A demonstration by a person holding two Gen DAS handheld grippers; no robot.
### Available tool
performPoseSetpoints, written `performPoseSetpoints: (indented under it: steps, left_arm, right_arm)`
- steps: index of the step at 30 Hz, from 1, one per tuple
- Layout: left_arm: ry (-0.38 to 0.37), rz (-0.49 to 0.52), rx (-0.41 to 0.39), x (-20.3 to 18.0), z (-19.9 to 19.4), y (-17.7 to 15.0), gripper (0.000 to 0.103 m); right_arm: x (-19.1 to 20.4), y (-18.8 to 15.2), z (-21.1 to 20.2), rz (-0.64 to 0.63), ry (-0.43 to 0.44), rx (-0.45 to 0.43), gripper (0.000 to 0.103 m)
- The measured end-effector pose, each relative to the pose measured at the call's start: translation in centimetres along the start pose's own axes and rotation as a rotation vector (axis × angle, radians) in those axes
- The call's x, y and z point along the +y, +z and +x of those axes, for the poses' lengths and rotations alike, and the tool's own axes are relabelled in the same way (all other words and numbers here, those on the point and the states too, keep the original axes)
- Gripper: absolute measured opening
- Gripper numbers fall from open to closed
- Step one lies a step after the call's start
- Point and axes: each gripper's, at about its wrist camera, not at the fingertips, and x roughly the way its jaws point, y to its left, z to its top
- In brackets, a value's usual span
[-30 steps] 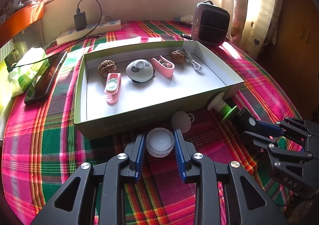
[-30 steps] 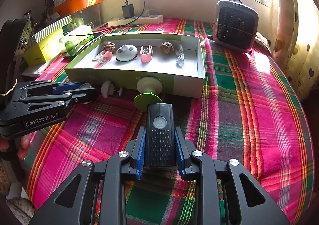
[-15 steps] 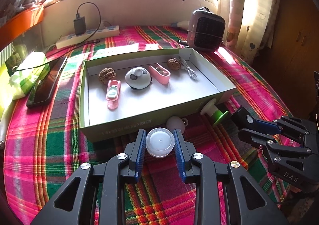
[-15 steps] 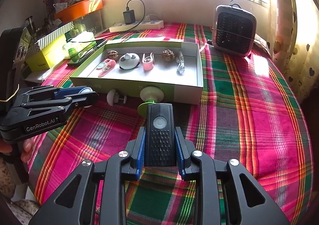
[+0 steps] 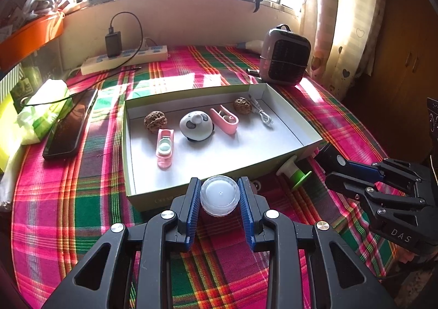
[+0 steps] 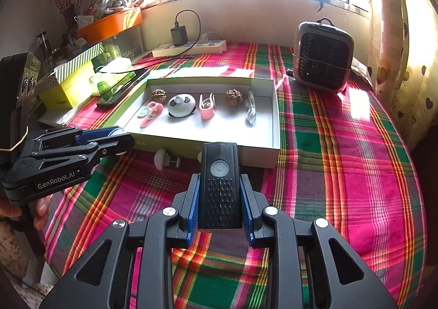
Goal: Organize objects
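Both loads now lifted off the table toward the box (image 5: 290,128). Left gripper (image 5: 219,196) jaws clamped on the jar (image 5: 219,195), above the box's near wall. Right gripper (image 6: 219,196) jaws gripping the remote (image 6: 219,185), just short of it. Release inside likely next.

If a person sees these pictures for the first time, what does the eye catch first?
First, the two loaded grippers: the left gripper clamps a round white jar, the right gripper a black flashlight. Behind them an open box on the plaid cloth holds small items in a row.
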Motion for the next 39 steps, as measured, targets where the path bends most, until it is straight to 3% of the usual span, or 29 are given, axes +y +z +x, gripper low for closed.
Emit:
performPoseSetpoints:
  steps: [25, 39]
  left_arm:
    - [0.023, -0.027, 0.005, 1.7, 2.2, 2.7, 0.026]
    - [0.034, -0.038, 0.034, 2.5, 4.3, 3.7, 0.026]
  right_arm:
    - [-2.0, 5.5, 4.0, 0.009, 0.017, 0.036, 0.028]
    - [-3.1, 7.2, 7.9, 0.030, 0.027, 0.110, 0.028]
